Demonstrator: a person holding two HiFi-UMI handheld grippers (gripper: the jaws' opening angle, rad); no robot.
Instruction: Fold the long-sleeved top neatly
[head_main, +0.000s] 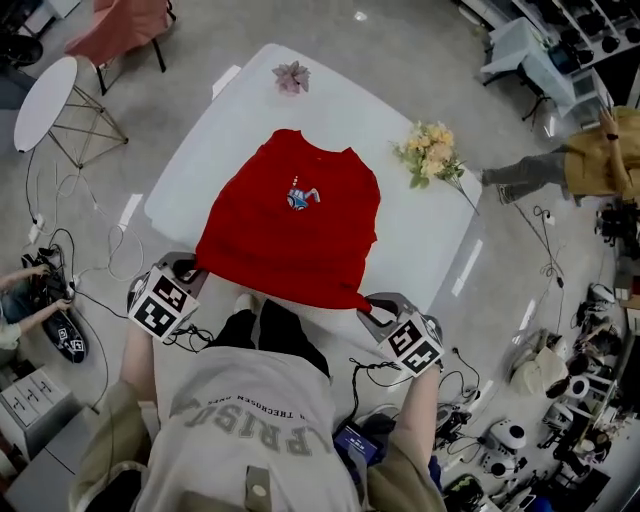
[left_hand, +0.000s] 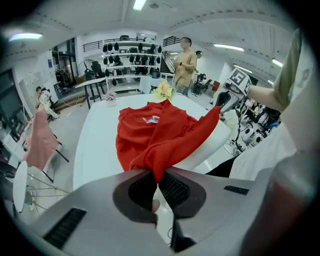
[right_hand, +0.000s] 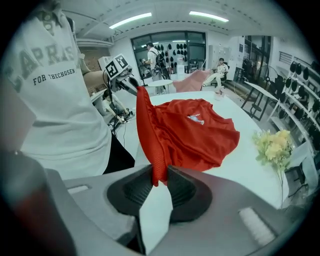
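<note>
2 grippers (head_main: 190, 270) (head_main: 371, 306) pinch top (head_main: 290, 225), grip hidden overhead

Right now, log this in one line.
left gripper: shut on red top | right gripper: shut on red top | near edge above table

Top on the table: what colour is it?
The top is red with a small print; the head view shows it best.

The red long-sleeved top (head_main: 290, 225) is matt cloth with a fine ribbed knit. The white surface (head_main: 420, 250) looks smooth, with a soft sheen. The left hand-held gripper (left_hand: 159, 181) and right hand-held gripper (right_hand: 159, 181) have matt grey plastic shells and dark ribbed pads (left_hand: 176, 192).
</note>
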